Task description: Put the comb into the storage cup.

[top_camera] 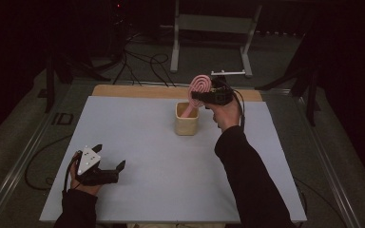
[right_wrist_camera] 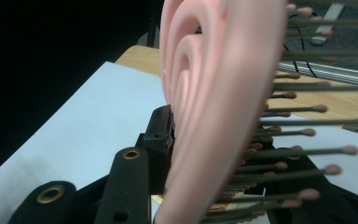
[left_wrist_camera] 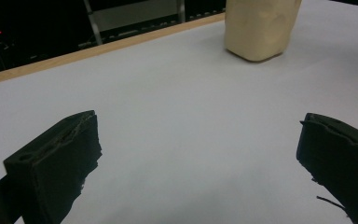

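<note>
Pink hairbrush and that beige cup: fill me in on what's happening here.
A person works at a grey table with a gripper in each hand. The right gripper is shut on a pink hairbrush and holds it upright with its handle reaching down into the beige cup at the middle of the table. The brush head stands above the rim. The left gripper rests near the front left edge, its jaws open with nothing between them, pointing towards the cup.

Grey tabletop mid-frame, wood edge along its far side. Metal stand top centre, black cables on floor upper left.
</note>
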`<move>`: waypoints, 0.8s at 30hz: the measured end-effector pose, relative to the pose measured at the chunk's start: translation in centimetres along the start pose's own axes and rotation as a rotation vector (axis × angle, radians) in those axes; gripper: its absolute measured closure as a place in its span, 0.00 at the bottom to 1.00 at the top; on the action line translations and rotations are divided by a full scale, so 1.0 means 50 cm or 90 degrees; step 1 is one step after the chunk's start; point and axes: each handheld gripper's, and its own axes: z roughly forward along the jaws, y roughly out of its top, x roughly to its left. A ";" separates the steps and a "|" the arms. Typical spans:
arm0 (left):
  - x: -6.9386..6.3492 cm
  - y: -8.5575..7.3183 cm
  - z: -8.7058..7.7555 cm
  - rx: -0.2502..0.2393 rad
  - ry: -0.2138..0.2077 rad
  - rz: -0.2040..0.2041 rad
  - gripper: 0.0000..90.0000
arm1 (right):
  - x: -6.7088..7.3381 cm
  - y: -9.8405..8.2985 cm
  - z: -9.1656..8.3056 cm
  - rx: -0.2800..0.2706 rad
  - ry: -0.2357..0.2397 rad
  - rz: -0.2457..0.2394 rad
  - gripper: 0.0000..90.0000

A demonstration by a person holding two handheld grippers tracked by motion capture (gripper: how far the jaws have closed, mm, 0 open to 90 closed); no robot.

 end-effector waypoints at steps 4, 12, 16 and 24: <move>0.000 0.000 0.000 0.002 0.002 0.000 0.00 | 0.000 -0.001 0.003 0.004 -0.002 0.000 0.70; 0.000 0.000 0.001 0.001 0.002 -0.001 0.00 | -0.002 -0.005 0.010 0.009 -0.005 0.000 0.70; 0.000 0.000 0.001 0.001 0.002 -0.001 0.00 | -0.002 -0.007 0.013 0.011 -0.005 -0.001 0.70; 0.000 -0.001 0.001 0.002 0.002 -0.002 0.00 | -0.003 -0.009 0.017 0.013 -0.005 0.001 0.70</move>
